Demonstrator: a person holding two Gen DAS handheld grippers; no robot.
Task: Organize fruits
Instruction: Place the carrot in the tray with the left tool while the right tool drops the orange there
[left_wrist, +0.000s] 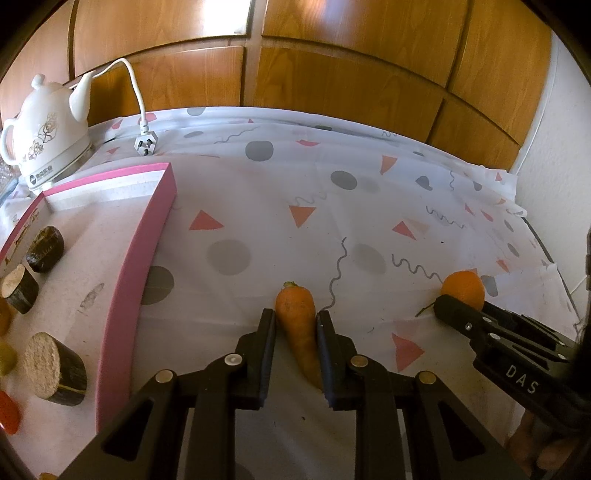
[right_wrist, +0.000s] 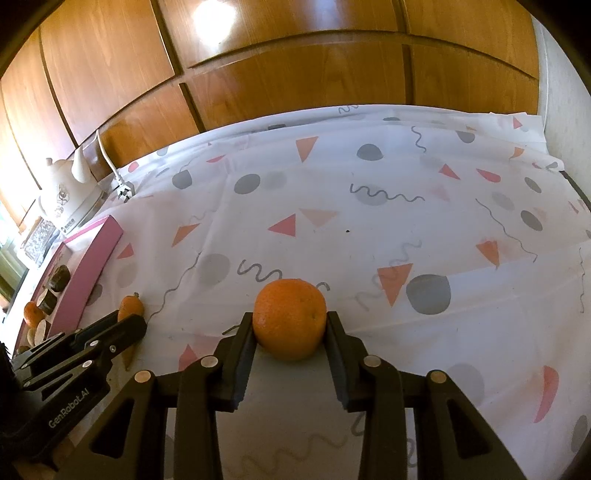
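Note:
An orange carrot (left_wrist: 299, 328) lies on the patterned tablecloth, between the fingers of my left gripper (left_wrist: 295, 317), which press on both its sides. A round orange (right_wrist: 290, 319) sits between the fingers of my right gripper (right_wrist: 290, 321), which touch it on both sides. In the left wrist view the orange (left_wrist: 463, 288) shows at the right behind the right gripper's finger (left_wrist: 458, 310). In the right wrist view the carrot (right_wrist: 129, 306) shows at the left, partly hidden by the left gripper. A pink-rimmed tray (left_wrist: 147, 251) at the left holds several cut dark-skinned pieces (left_wrist: 55, 369).
A white electric kettle (left_wrist: 48, 140) and its plug (left_wrist: 146, 144) stand at the back left. Wooden cabinet doors (left_wrist: 332, 74) run behind the table. A white wall (left_wrist: 561, 147) borders the right. More orange fruit (right_wrist: 31, 314) lies in the tray.

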